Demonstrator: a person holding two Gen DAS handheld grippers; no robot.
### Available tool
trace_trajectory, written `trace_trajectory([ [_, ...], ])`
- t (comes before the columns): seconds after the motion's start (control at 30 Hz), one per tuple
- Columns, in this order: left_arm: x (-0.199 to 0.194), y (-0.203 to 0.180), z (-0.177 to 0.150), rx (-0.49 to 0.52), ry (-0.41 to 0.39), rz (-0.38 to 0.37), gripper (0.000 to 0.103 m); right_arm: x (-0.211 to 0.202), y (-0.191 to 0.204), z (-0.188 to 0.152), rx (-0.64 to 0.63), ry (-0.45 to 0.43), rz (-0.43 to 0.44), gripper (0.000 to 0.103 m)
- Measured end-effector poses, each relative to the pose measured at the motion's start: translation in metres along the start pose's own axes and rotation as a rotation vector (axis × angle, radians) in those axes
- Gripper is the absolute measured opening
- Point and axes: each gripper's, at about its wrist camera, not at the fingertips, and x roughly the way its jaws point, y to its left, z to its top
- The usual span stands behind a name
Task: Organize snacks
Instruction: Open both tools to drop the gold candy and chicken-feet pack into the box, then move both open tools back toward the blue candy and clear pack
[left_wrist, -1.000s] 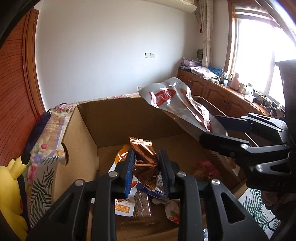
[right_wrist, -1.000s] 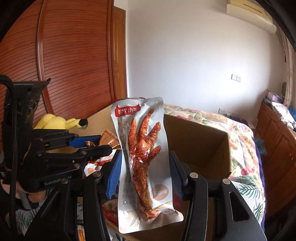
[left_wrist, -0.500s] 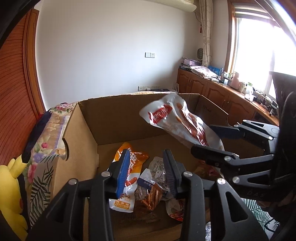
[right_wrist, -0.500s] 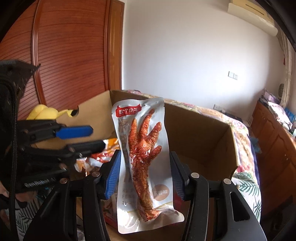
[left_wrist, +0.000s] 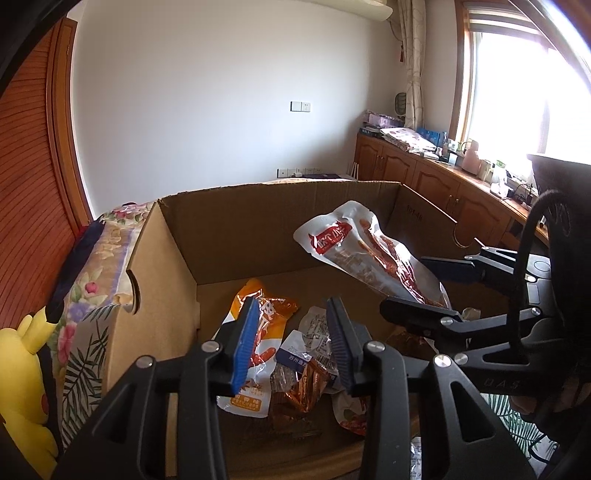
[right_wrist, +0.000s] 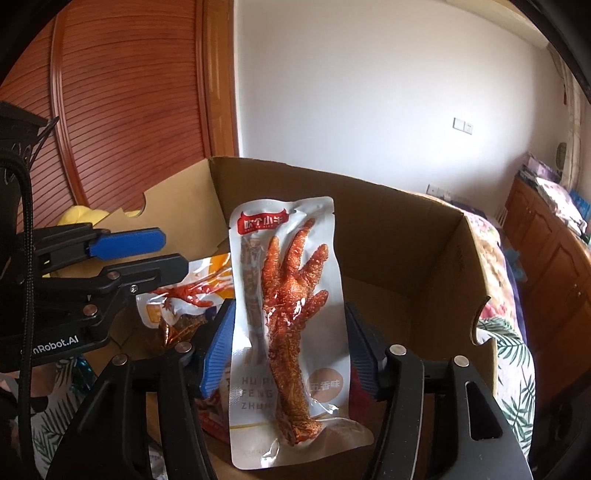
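Note:
A clear-and-white chicken-foot packet (right_wrist: 284, 295) stands upright between the blue pads of my right gripper (right_wrist: 290, 308). The jaws are opening, and the pads still touch its edges. In the left wrist view the same packet (left_wrist: 354, 247) hangs tilted over the open cardboard box (left_wrist: 229, 229), with the right gripper (left_wrist: 406, 288) on it. My left gripper (left_wrist: 291, 306) hovers over the box's near side, open with nothing between its fingers. Below it lie an orange packet (left_wrist: 269, 314), a copper-brown packet (left_wrist: 306, 384) and other snacks.
The box (right_wrist: 406, 240) sits on a floral bedspread (left_wrist: 96, 266). A yellow plush toy (left_wrist: 22, 354) lies left of the box. Wooden cabinets (left_wrist: 443, 184) run along the right wall under the window. A wooden slatted door fills the left.
My left gripper let go of the copper-brown packet, which now lies in the box. The right gripper sank a little toward the box with the chicken-foot packet, and its jaws have widened.

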Motion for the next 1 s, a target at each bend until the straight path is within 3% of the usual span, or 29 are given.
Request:
trace_trajectory([
  [0.2,-0.002,-0.004,-0.001,0.009,0.006,0.0,0.038,0.001,0.0,-0.001,0.013,0.013,0.001,0.065],
  [0.33,-0.008,-0.007,0.0,0.018,0.005,0.002,0.039,0.0,0.001,-0.001,0.016,0.015,0.014,0.075],
  [0.57,-0.036,-0.009,0.002,0.029,-0.019,0.017,0.04,-0.024,0.007,-0.003,0.023,-0.03,-0.002,0.075],
  [0.7,-0.06,-0.009,0.001,0.038,-0.042,0.027,0.049,-0.05,0.016,-0.003,0.02,-0.068,-0.005,0.076],
  [1.0,-0.102,-0.012,-0.021,0.065,-0.053,0.057,0.06,-0.098,0.044,-0.027,0.034,-0.102,0.018,0.076],
])
